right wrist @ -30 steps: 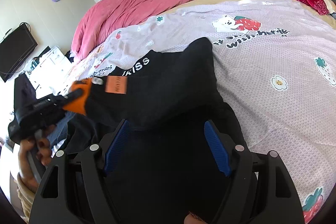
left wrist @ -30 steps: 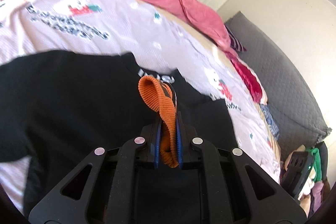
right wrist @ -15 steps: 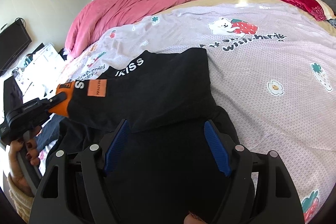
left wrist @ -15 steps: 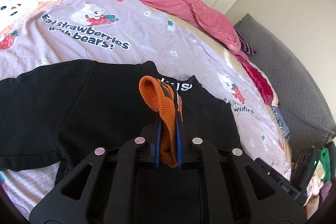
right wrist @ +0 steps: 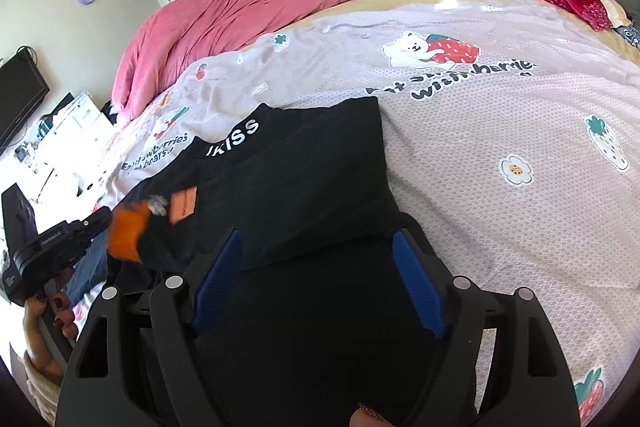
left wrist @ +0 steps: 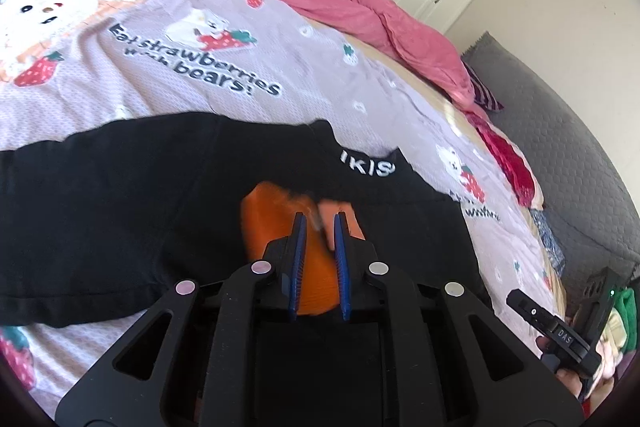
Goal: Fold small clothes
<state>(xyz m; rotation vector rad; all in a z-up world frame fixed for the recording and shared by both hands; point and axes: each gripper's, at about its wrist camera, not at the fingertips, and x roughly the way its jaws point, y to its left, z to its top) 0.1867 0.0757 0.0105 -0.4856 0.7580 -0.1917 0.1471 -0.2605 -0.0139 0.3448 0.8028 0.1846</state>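
Sleeve-folding wants care now — left tongs [left wrist: 320, 223], pinched on the orange cuff [left wrist: 276, 227], should lay it flat across the black top [right wrist: 304, 179] spread before them on the bedspread [right wrist: 500, 131], while right tongs [right wrist: 316, 259] — empty, opening — hover over its near edge.

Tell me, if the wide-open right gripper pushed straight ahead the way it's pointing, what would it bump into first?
Most likely the black garment spread on the bed; the right gripper, jaws opening, points down at it. Depth is hard to judge.
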